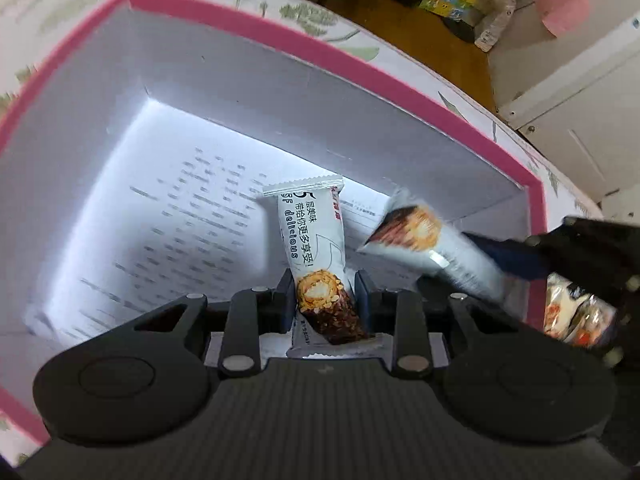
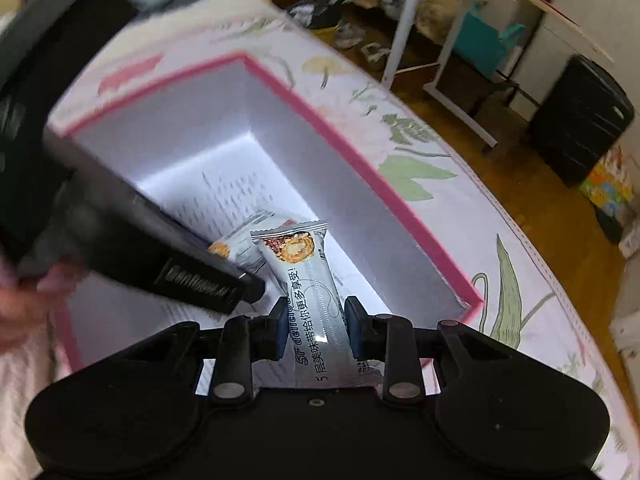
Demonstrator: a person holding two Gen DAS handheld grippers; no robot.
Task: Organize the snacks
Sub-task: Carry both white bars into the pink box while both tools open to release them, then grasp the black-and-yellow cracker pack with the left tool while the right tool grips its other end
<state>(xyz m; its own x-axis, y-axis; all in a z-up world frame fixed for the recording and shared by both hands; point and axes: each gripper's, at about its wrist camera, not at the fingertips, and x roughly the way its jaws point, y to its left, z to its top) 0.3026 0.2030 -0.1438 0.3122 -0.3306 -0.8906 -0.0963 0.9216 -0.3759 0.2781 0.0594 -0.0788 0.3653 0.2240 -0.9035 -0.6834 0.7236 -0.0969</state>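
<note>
The left gripper (image 1: 325, 292), a black two-finger tool with dark blue pads, is pinched on a white foil-wrapped snack bar (image 1: 316, 256) printed with Chinese characters and a picture of a nut-coated chocolate roll; the bar stands up between the pads with its crimped end pointing into a large open cardboard box (image 1: 256, 32) that has a pink rim and plain white inner walls. The right gripper (image 2: 316, 326), of the same build, is clamped on a second white snack bar of the same kind (image 2: 312, 288), gripped near its middle, picture end away from the camera and over the box interior. Both bars hang above the box floor, which is covered by a white printed sheet of paper (image 1: 168, 216) with lines of small text. In the left wrist view the second bar appears blurred at the right, beside the first. The box sits on a white tablecloth with a green leaf and flower pattern (image 2: 420, 172). A person's blurred hand (image 2: 24, 296) shows at the left edge of the right wrist view.
</note>
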